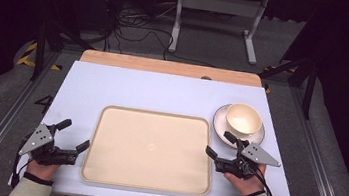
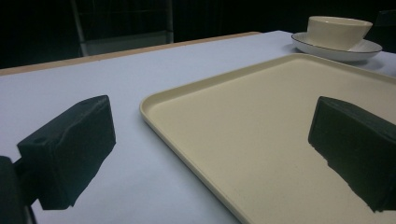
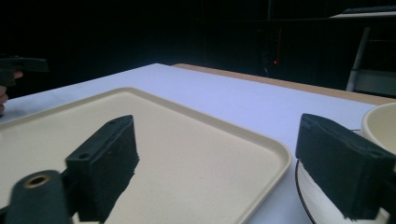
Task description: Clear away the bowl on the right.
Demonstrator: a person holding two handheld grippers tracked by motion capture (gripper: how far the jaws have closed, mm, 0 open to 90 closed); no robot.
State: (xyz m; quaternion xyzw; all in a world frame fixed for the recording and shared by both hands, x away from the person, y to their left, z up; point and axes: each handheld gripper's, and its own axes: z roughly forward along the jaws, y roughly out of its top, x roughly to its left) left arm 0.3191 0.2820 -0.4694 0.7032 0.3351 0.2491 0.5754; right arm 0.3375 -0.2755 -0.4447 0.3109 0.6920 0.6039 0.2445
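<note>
The right claw [image 1: 220,144] stands released with nothing between its jaws, just short of the saucer [image 1: 220,132] that carries the cup [image 1: 243,119], which lie ahead and slightly to its right on the tabletop [image 1: 163,91]. The left claw [image 1: 73,134], also released, sits well apart across the tray [image 1: 150,148], so the right is nearer.

R claw [image 3: 224,172] open, tray [image 3: 196,154], saucer [image 3: 310,200]

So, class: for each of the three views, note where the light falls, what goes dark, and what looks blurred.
High view: table evenly lit, floor beyond dim. Left gripper view: tray sharp, background black. Right gripper view: near screw hole blurred, backdrop dark, one red light point.
</note>
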